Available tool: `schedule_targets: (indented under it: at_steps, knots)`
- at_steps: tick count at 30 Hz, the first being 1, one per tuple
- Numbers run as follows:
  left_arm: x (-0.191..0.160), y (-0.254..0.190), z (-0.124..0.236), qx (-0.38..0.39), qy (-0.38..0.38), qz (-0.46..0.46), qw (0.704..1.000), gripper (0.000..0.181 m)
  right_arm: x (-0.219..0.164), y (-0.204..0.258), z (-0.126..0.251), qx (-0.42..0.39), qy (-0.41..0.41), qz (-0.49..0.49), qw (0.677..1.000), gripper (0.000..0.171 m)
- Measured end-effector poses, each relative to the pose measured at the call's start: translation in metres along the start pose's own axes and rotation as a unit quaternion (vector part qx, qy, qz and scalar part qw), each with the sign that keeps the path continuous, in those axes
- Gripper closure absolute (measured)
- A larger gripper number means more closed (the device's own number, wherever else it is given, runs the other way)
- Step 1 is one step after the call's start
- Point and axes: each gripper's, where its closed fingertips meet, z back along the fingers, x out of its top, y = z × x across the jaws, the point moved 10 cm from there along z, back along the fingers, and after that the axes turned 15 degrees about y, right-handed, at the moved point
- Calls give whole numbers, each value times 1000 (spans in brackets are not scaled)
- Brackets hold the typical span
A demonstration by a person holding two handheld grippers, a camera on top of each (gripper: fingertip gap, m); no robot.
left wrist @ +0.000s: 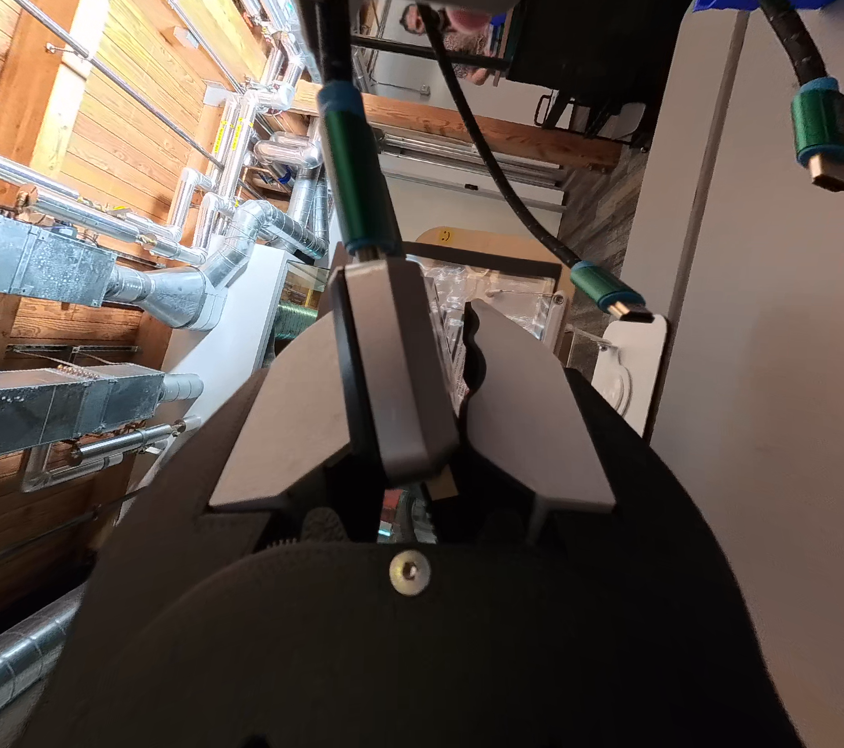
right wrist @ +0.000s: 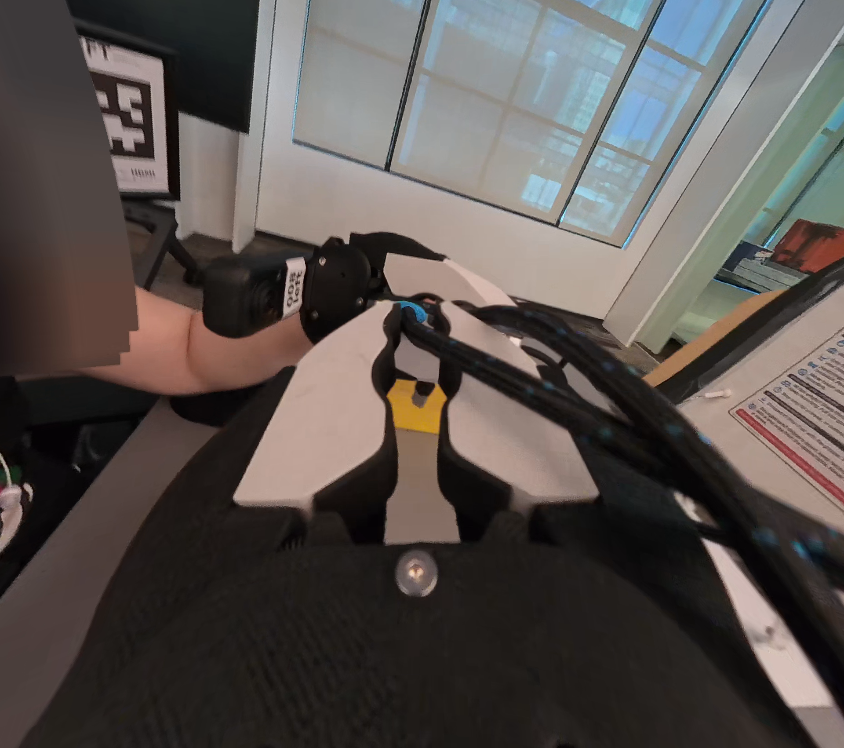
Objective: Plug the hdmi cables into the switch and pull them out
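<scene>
Left wrist view: left tool (left wrist: pixel 411 360) tipped sideways, clamped on switch (left wrist: pixel 392 356); right tool (right wrist: pixel 413 342) pinches cable (right wrist: pixel 525 379).

Third green plug (left wrist: pixel 820 134): tip cut by the frame's right edge; switch (left wrist: pixel 397 353): ports hidden between fingers; cable bundle (right wrist: pixel 593 401): blurred, count unclear, plugs hidden.

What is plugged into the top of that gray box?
One green-ended HDMI cable plugs into the gray switch box, held by the left gripper. Its metal tip is hidden inside.

Switch (left wrist: pixel 392 365) between jaws, plug (left wrist: pixel 358 173) in it.
</scene>
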Motion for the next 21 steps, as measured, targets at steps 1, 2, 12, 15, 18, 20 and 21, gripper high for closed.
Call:
schedule_targets:
  at_steps: [1, 2, 12, 15, 18, 20, 21]
  knots:
    - [-1, 1, 0, 2, 2, 2, 1000, 143, 0, -2, 1, 9, -9, -16, 1000, 158]
    - [-1, 1, 0, 2, 4, 2, 1000, 143, -1, -3, 0, 21, -9, -28, 999, 160]
    - [0, -4, -2, -22, 3, -6, 1000, 144, -5, -9, 2, 53, 7, -67, 996, 164]
    - [3, -8, -2, -35, 2, -12, 999, 144, -7, -10, 4, 49, 21, -63, 997, 163]
    - [3, -12, -5, -41, 6, -11, 999, 144, -9, -10, 5, 40, 36, -52, 997, 163]
    - [2, -14, -6, -43, 9, -13, 999, 144, -11, -11, 4, 40, 43, -51, 997, 163]
    - [2, -14, -6, -46, 8, -11, 999, 144, -12, -12, 4, 40, 41, -53, 997, 163]
